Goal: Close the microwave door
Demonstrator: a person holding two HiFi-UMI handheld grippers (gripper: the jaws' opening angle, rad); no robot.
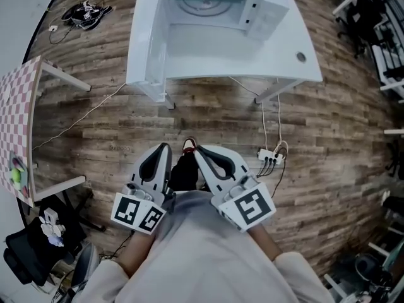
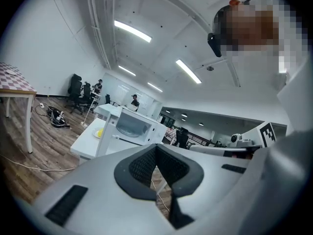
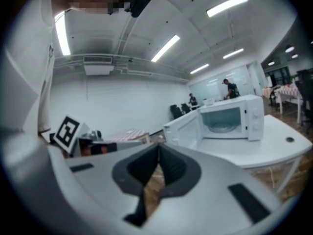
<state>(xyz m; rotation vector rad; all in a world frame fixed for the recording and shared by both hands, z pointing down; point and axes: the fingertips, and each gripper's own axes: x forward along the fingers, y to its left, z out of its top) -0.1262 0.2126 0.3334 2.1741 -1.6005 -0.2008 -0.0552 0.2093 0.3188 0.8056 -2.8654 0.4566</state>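
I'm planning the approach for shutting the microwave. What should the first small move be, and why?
Probably step toward the table and reach the left gripper out to the door. The door stands swung wide open at the left of the microwave, while the left gripper and the right gripper are near the body, far from it, jaws together and empty.

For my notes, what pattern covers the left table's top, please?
Pink and white checks on the tabletop; best in head view.
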